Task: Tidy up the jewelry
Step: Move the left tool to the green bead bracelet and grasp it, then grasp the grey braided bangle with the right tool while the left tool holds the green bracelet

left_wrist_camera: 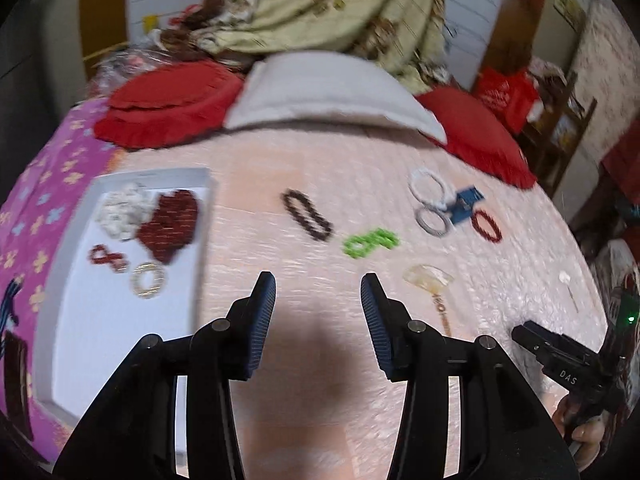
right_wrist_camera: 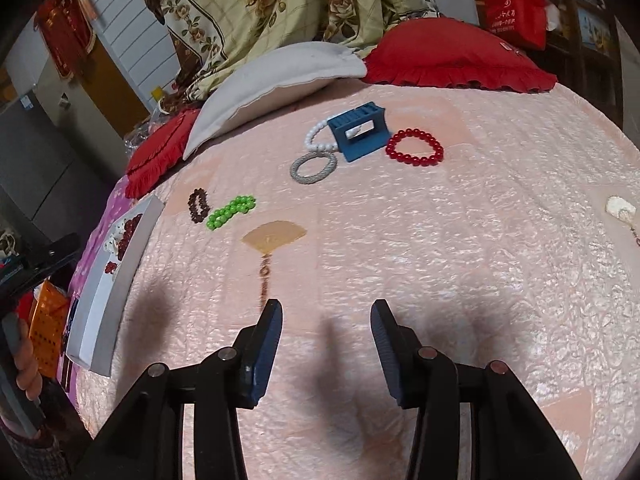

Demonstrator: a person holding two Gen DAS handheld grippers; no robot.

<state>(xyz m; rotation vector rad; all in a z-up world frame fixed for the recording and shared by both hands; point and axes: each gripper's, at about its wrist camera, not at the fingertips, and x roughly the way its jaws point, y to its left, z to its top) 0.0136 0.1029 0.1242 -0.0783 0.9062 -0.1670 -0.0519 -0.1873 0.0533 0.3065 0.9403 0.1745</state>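
A white tray (left_wrist_camera: 120,320) on the bed's left holds white and dark red bead strands, a small red bracelet and a gold ring (left_wrist_camera: 149,280). Loose on the pink bedspread lie a dark brown bracelet (left_wrist_camera: 307,214), a green bracelet (left_wrist_camera: 370,243), a fan-shaped pendant (right_wrist_camera: 274,237), a grey bangle (right_wrist_camera: 313,167), a white pearl bracelet (right_wrist_camera: 316,138), a blue holder (right_wrist_camera: 360,132) and a red bracelet (right_wrist_camera: 415,147). My left gripper (left_wrist_camera: 318,292) is open and empty, right of the tray. My right gripper (right_wrist_camera: 326,312) is open and empty, just below the pendant's tassel.
Red cushions (right_wrist_camera: 460,60) and a grey pillow (right_wrist_camera: 276,80) line the far side of the bed, with a floral blanket behind. A small cream pendant (right_wrist_camera: 620,208) lies at the right. An orange box (right_wrist_camera: 46,332) sits off the left edge.
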